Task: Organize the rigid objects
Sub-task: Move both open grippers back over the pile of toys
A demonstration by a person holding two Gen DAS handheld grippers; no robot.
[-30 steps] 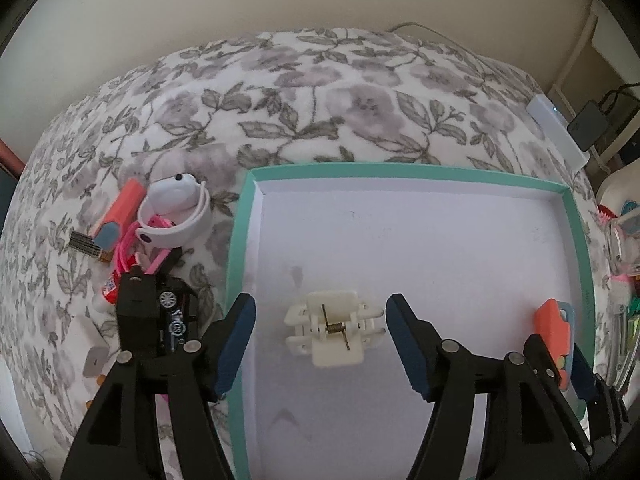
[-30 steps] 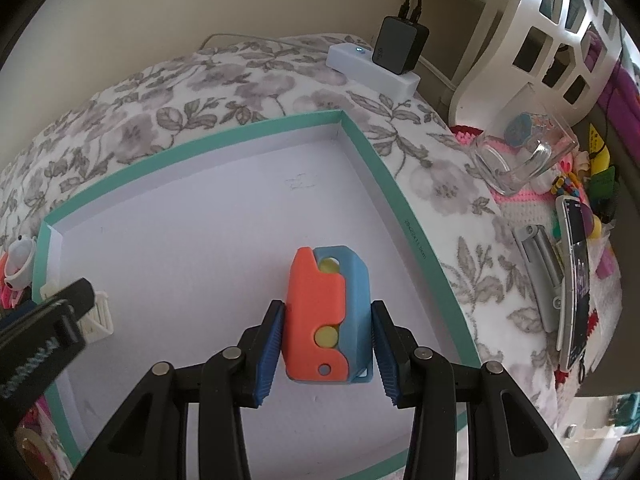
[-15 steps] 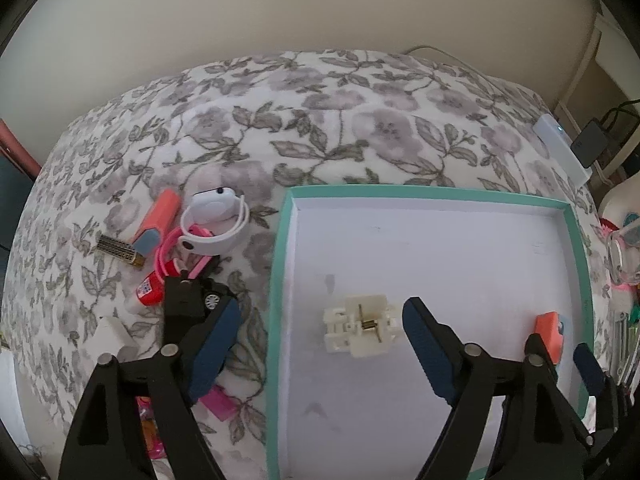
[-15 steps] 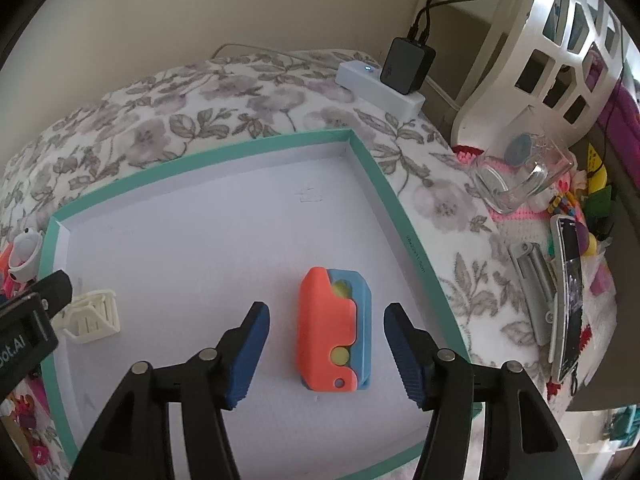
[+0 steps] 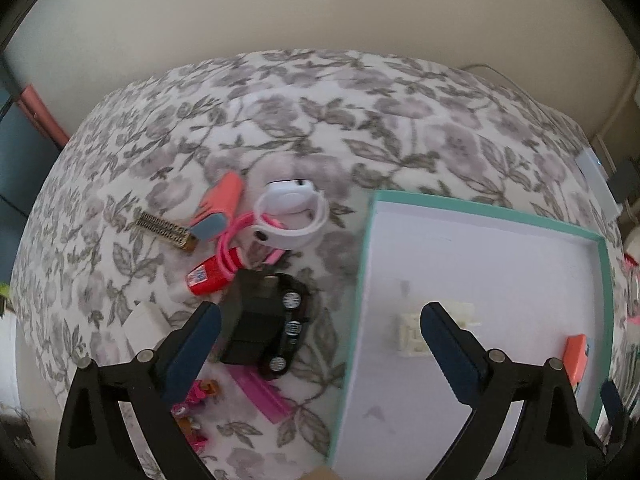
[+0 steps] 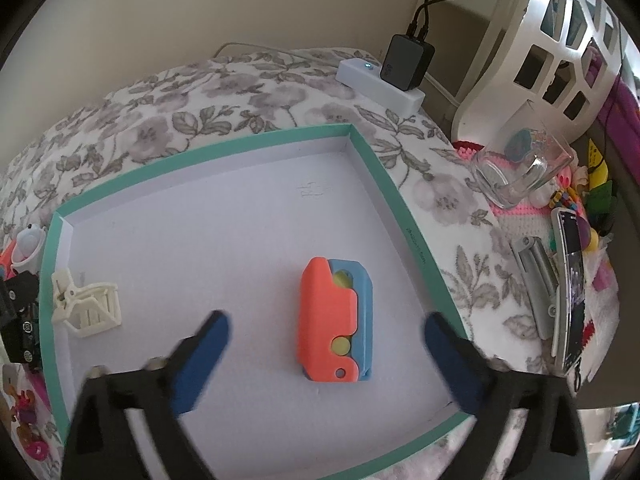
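Observation:
A teal-rimmed white tray [image 5: 480, 208] lies on the floral bedspread. On its floor lie a cream plastic clip [image 6: 86, 308] and an orange-and-blue block toy [image 6: 336, 320]. My right gripper [image 6: 328, 360] hovers over the block toy; its jaws are opening wide, the toy lies between them and neither pad touches it. My left gripper [image 5: 320, 344] straddles the tray's left rim with its jaws opening and nothing gripped. Its left finger is by a black toy car [image 5: 272, 320] outside the tray. Its right finger partly hides the cream clip [image 5: 412, 332].
Left of the tray lie a white smartwatch [image 5: 292, 216], a coral case [image 5: 218, 208], a gold comb piece [image 5: 164, 232], a red item [image 5: 208, 276] and pink bits. On the right are a glass [image 6: 520, 172], a phone [image 6: 572, 292], a power strip [image 6: 380, 84] and a white basket [image 6: 560, 40].
The right gripper has let go of the orange-and-blue toy and spread wide. The left gripper has moved left, from over the clip to the tray's left rim, and its jaws have widened.

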